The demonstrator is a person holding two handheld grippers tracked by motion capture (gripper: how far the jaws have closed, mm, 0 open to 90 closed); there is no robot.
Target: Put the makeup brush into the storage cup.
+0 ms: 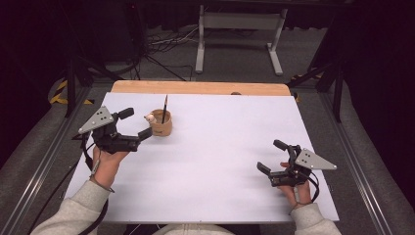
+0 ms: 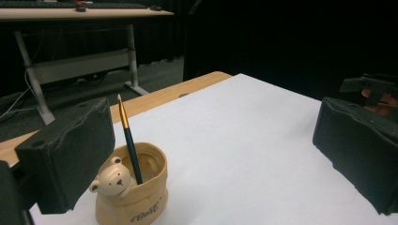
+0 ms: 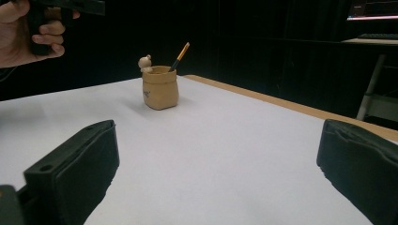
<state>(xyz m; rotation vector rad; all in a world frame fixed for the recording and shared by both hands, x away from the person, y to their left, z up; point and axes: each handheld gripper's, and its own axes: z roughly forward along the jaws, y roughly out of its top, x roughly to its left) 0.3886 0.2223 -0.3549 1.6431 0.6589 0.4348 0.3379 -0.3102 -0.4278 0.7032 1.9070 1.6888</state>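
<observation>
1. Table (image 1: 215, 161) with a white top and a strip of bare wood along its far edge; a person's two forearms in grey sleeves come in from the near side.
2. Pot (image 1: 161, 123), tan and sack-shaped with a small bear's head on its rim, stands on the white surface in the far-left part of the table. In the left gripper view the pot (image 2: 133, 190) carries dark lettering low on its front.
3. Pencil (image 1: 165, 108), dark with a gold tip, stands in the pot and leans against the rim beside the bear; the left gripper view shows the pencil (image 2: 129, 140) tilted, tip uppermost.
4. Left gripper (image 1: 135, 123), held in the left hand (image 1: 108, 159), hovers just beside the pot on its left. Its jaws are spread wide and grasp nothing; one jaw points toward the pot's near side, close to it but apart.
5. Right gripper (image 1: 272, 156), held in the right hand (image 1: 298, 188), sits low over the near-right part of the table, well apart from the pot. Its jaws are likewise spread, with bare white surface between them.
6. Right gripper view: the pot (image 3: 160, 86) stands far off, with the pencil (image 3: 179, 56) slanting out of it.
</observation>
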